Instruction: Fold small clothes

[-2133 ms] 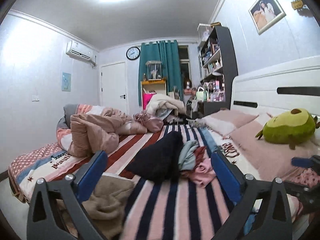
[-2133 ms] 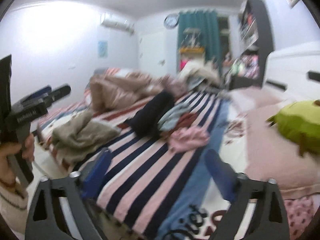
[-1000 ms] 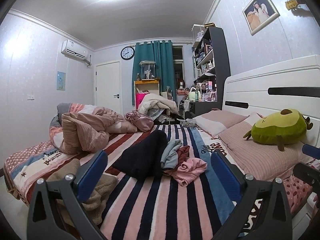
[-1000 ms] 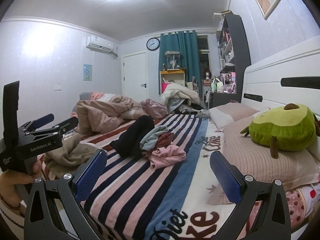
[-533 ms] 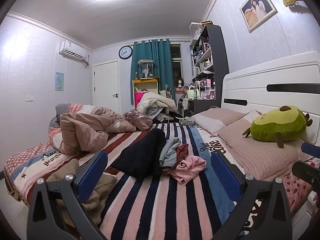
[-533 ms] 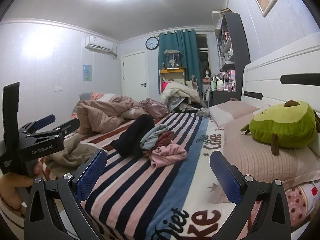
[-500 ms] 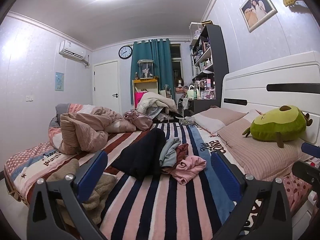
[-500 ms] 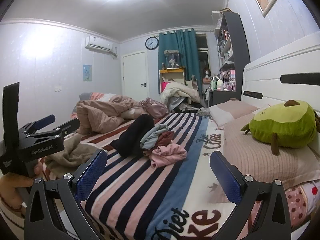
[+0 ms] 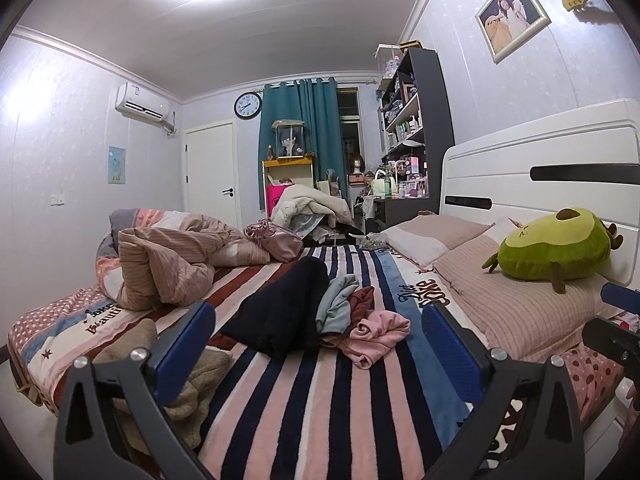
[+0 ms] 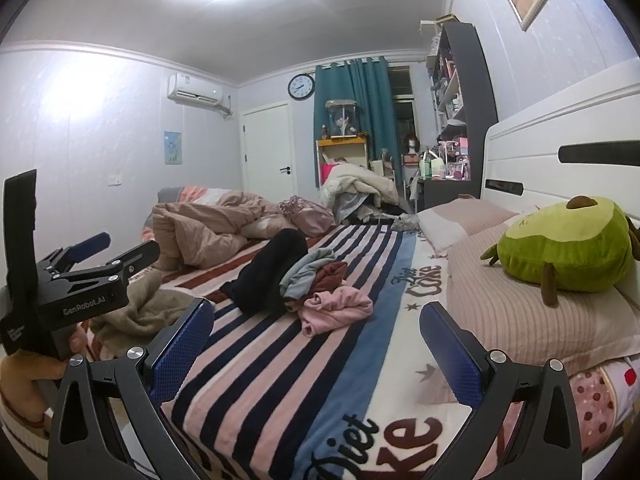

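Note:
A small heap of clothes lies mid-bed on the striped blanket [image 9: 320,392]: a pink garment [image 9: 378,336], a grey-blue one [image 9: 334,306], a dark red one [image 9: 362,300] and a black one [image 9: 280,312]. The same pink garment [image 10: 334,310] and black garment [image 10: 272,276] show in the right wrist view. A beige garment [image 9: 188,380] sits at the near left edge of the bed. My left gripper [image 9: 316,344] is open and held short of the heap. My right gripper [image 10: 316,344] is open too, nothing between its fingers. The left tool [image 10: 80,280] appears at the right view's left.
A green avocado plush [image 9: 556,246] rests on pink pillows [image 9: 508,304] by the white headboard [image 9: 540,176]. A crumpled pink duvet [image 9: 172,264] fills the far left of the bed. Shelves [image 9: 412,128], a teal curtain [image 9: 312,132] and a door [image 9: 210,172] stand beyond.
Both views have steadied and levelled after an earlier swing; over the last half second almost nothing moves. Both grippers stay open and hold nothing.

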A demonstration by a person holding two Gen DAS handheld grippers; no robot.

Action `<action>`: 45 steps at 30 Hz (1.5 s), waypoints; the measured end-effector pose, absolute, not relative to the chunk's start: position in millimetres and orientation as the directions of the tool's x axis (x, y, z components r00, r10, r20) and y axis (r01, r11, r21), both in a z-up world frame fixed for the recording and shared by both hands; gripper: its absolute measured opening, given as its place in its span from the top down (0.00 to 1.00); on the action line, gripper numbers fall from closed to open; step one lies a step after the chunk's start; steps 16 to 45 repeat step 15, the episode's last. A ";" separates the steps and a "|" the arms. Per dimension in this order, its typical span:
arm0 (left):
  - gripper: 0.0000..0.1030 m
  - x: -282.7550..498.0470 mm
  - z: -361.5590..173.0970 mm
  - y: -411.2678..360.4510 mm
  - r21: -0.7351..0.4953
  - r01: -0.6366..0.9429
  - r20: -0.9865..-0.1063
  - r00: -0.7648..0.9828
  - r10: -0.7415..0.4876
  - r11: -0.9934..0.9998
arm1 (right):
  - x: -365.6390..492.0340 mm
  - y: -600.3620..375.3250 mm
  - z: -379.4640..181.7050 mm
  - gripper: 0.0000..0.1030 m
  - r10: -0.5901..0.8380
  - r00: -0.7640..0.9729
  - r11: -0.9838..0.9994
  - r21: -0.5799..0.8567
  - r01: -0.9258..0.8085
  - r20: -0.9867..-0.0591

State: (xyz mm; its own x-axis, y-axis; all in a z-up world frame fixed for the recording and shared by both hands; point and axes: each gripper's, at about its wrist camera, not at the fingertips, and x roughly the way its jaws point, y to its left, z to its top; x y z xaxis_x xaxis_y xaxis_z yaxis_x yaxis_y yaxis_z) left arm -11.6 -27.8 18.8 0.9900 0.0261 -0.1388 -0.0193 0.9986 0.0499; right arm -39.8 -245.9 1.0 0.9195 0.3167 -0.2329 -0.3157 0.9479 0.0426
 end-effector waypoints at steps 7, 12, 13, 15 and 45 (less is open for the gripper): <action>0.01 -12.3 18.7 -27.3 0.049 -0.015 -0.139 0.990 0.022 0.999 | -39.4 -245.3 -0.3 0.00 0.316 0.919 0.948 0.044 -0.315 -0.235; 0.01 -12.2 19.4 -26.6 0.050 -0.009 -0.139 0.990 0.016 0.999 | -40.0 -244.4 -1.6 0.00 0.312 0.920 0.950 0.053 -0.309 -0.238; 0.01 -12.5 19.7 -26.0 0.049 -0.002 -0.141 0.990 0.009 0.999 | -39.8 -244.5 -1.7 0.00 0.311 0.920 0.950 0.052 -0.308 -0.238; 0.01 -13.5 20.2 -25.3 0.048 0.011 -0.144 0.990 -0.004 0.999 | -40.3 -243.9 -2.0 0.00 0.311 0.920 0.950 0.052 -0.308 -0.239; 0.01 -13.5 20.2 -25.3 0.048 0.011 -0.144 0.990 -0.004 0.999 | -40.3 -243.9 -2.0 0.00 0.311 0.920 0.950 0.052 -0.308 -0.239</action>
